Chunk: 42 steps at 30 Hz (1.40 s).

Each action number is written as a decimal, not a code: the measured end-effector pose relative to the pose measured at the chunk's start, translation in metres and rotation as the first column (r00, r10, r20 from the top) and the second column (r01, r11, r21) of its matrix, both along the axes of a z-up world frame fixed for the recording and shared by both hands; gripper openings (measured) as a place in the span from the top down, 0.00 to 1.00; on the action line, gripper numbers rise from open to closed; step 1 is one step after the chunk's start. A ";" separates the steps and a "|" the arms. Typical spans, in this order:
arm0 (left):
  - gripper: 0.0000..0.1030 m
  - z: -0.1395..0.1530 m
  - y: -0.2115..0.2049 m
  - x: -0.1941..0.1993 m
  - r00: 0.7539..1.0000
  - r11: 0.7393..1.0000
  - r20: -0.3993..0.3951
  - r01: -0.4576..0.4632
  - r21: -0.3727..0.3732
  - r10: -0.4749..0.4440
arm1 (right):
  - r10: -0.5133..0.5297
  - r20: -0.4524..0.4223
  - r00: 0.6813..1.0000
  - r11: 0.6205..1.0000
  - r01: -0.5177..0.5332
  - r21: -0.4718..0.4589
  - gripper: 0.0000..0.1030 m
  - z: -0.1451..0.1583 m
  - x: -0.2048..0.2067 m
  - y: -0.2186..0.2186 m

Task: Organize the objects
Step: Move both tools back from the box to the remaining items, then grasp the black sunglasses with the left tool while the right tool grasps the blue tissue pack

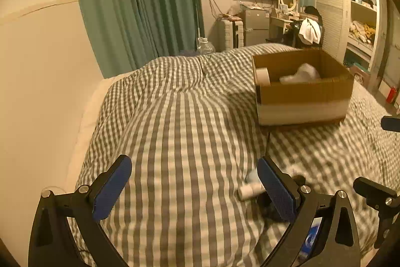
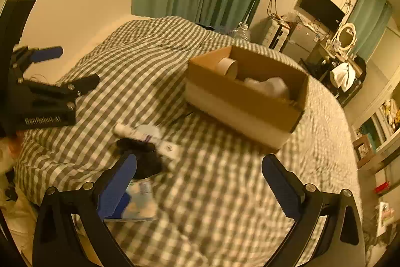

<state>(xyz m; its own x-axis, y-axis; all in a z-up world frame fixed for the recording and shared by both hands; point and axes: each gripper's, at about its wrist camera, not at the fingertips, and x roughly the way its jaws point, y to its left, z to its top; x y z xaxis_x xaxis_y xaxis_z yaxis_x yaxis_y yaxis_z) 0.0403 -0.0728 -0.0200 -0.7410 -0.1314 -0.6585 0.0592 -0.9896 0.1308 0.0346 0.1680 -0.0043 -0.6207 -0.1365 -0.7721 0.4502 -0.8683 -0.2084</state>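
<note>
both jaws wide, nothing held. white tube (image 2: 140, 134) lying flat on checked duvet (image 2: 225, 179), long axis slanting toward cardboard box (image 2: 245, 101). just ahead-left of right gripper (image 2: 200, 182), just beside left gripper (image 1: 195, 189)'s right finger. right likely nearer.

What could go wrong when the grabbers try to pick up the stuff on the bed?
1. The white tube, black cloth and flat booklet lie bunched together, so the open right gripper might grab two things at once or knock the tube away.
2. The checked blanket is soft and lumpy; fingers could pinch fabric too.
3. The left gripper works close by, so the two could bump.
</note>
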 end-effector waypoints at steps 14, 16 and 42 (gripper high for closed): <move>0.00 -0.034 -0.017 0.025 0.995 0.997 0.065 -0.076 0.010 0.075 | 0.073 0.173 0.982 0.996 -0.065 -0.055 0.02 -0.058 0.029 -0.027; 0.00 -0.036 -0.019 0.024 0.994 0.996 0.076 -0.083 0.015 0.082 | 0.080 0.190 0.979 0.996 -0.072 -0.047 0.02 -0.065 0.031 -0.030; 0.00 -0.047 0.021 0.027 0.991 1.000 0.131 0.017 0.020 -0.019 | 0.057 0.113 0.992 0.998 -0.053 -0.043 0.28 -0.065 0.034 -0.008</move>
